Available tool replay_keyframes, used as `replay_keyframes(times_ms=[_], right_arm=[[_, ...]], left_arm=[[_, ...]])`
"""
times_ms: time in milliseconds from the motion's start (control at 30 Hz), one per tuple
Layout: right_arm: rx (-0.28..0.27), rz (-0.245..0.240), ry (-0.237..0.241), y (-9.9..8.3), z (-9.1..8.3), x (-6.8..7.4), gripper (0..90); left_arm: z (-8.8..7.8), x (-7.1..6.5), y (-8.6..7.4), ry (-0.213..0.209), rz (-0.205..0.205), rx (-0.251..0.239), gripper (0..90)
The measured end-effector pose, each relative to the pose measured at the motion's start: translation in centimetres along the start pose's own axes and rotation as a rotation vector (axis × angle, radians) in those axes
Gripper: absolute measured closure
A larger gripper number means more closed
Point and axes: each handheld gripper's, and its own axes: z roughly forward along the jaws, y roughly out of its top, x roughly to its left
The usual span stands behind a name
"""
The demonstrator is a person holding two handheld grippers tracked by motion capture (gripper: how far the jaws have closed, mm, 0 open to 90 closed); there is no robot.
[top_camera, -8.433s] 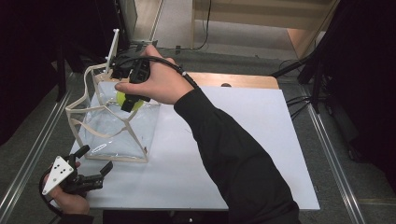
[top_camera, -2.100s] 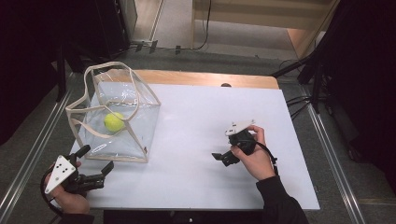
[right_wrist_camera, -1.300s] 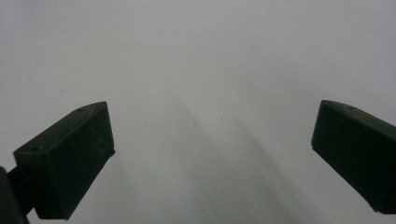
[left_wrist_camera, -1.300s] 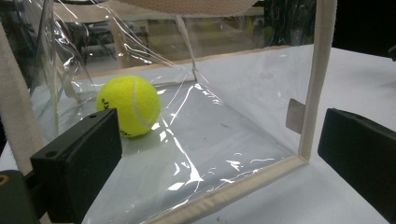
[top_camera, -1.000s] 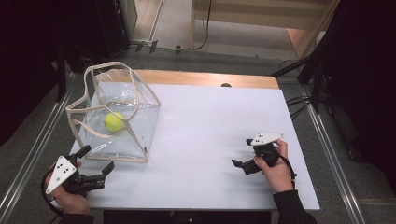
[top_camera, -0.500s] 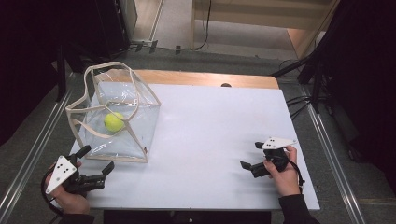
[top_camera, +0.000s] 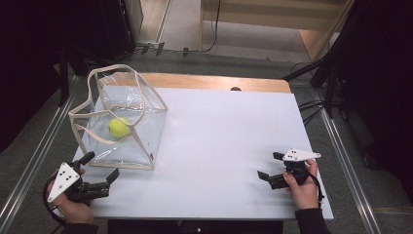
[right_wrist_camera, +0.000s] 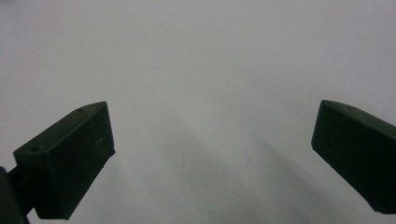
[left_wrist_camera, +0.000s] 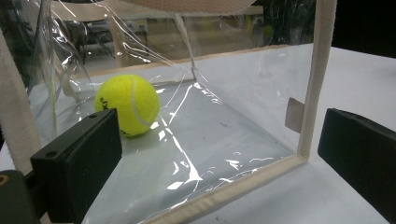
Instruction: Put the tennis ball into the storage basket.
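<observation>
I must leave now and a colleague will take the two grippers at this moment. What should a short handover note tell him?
Left gripper: open, holds nothing, at the near left corner of the table, just in front of the bag.
Right gripper: open, holds nothing, low over bare table near the near right edge.
Ball: lies on the bottom of the clear bag, which stands open at the left side.
Done: the ball is in the bag, and both grippers are clear of it.
Left: probably nothing with the ball; if the bag must be moved or closed, the left gripper is closest.
</observation>
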Motion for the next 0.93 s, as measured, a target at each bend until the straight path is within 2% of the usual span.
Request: replay_keyframes(times_ms=[200,467,733,933], right_arm=[[-0.021,0.009,-0.013,-0.6,-0.5,0.0,0.0],[-0.101,0.04,-0.024,-1.7,-1.6,-0.4,0.0],[-0.145,0.065,-0.05,-2.7,-2.8,-1.1,0.0],[-0.156,0.081,-0.067,-2.9,-3.1,-1.3,0.0]], left_arm=[[0.0,0.0,0.0,-0.003,-0.004,0.0,0.3],[0.1,0.1,0.0,-0.007,0.0,-0.003,0.3],[0.1,0.2,0.0,-0.009,-0.004,0.001,0.3],[0.2,0.2,0.1,-0.007,-0.007,0.006,0.3]])
